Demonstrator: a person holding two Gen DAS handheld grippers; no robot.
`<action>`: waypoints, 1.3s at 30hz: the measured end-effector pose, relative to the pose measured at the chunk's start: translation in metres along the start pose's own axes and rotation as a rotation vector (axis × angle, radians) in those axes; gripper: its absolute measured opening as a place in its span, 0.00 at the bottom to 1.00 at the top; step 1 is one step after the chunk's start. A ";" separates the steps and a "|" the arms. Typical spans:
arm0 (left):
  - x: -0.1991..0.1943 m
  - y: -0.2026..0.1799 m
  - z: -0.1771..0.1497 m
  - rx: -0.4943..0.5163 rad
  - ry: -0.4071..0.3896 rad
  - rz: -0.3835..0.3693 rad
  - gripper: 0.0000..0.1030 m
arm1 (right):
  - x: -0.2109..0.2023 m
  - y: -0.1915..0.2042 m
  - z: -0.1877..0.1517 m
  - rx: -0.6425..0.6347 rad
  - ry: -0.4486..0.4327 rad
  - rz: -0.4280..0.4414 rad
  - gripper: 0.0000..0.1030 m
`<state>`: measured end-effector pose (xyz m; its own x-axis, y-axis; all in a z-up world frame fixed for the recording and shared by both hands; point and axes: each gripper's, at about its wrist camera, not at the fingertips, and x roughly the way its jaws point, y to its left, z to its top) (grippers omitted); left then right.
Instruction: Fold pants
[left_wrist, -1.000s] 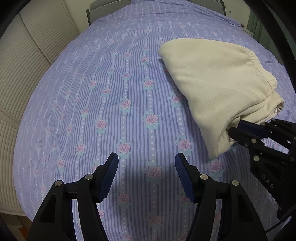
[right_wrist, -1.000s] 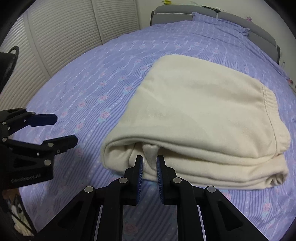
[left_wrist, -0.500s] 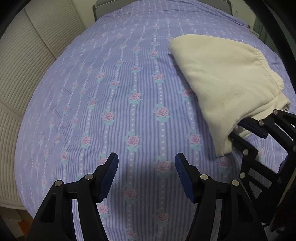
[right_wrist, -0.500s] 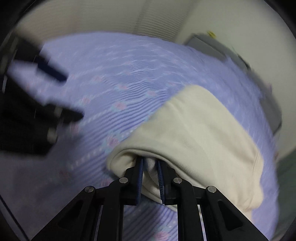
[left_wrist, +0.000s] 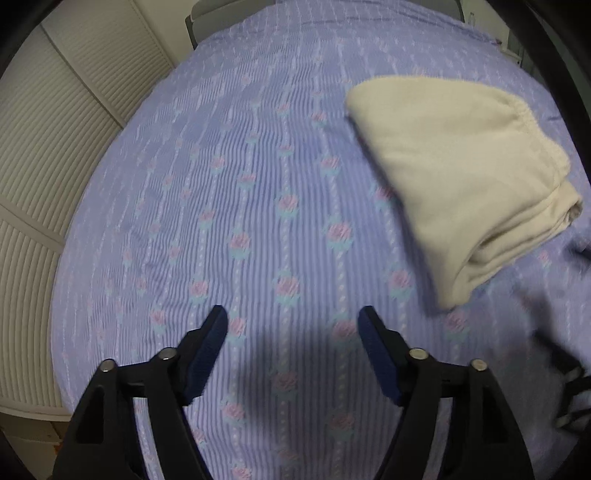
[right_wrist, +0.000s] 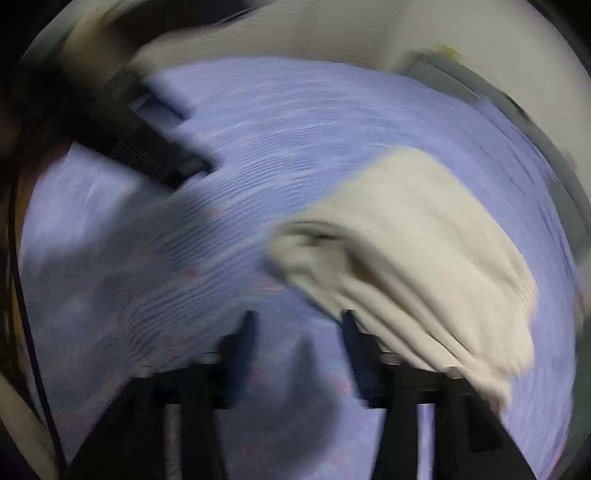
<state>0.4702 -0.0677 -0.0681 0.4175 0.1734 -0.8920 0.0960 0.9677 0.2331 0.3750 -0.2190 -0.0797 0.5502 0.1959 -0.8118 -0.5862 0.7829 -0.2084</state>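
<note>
The cream pants (left_wrist: 458, 173) lie folded in a thick bundle on the purple flowered bedsheet (left_wrist: 258, 206), at the right in the left wrist view. My left gripper (left_wrist: 293, 332) hovers over bare sheet to the left of the bundle; its jaws are opening, nothing between them. In the blurred right wrist view the pants (right_wrist: 417, 254) lie ahead and to the right. My right gripper (right_wrist: 297, 332) has its jaws opening, apart from the cloth, with only sheet between them. A dark blur at the lower right edge of the left wrist view is the right gripper (left_wrist: 569, 391).
Slatted white closet doors (left_wrist: 48, 147) run along the left of the bed. A grey headboard (left_wrist: 221, 14) stands at the far end. The left gripper (right_wrist: 147, 147) shows as a dark blur at the upper left of the right wrist view.
My right gripper has let go of the pants' folded edge, opened wide and pulled back. The left gripper's jaws have spread a little wider. The bundle stays on the sheet.
</note>
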 end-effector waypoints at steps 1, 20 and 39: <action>-0.002 -0.003 0.006 -0.004 -0.014 -0.003 0.77 | -0.007 -0.025 0.003 0.088 -0.024 -0.053 0.82; 0.055 -0.046 0.121 -0.213 0.051 -0.322 0.83 | 0.089 -0.257 -0.085 1.112 0.025 -0.036 0.85; 0.114 -0.057 0.131 -0.224 0.181 -0.455 0.82 | 0.117 -0.254 -0.092 1.211 0.041 0.084 0.77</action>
<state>0.6311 -0.1268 -0.1319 0.2142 -0.2632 -0.9407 0.0280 0.9643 -0.2634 0.5335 -0.4490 -0.1717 0.5053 0.2712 -0.8192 0.3280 0.8178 0.4730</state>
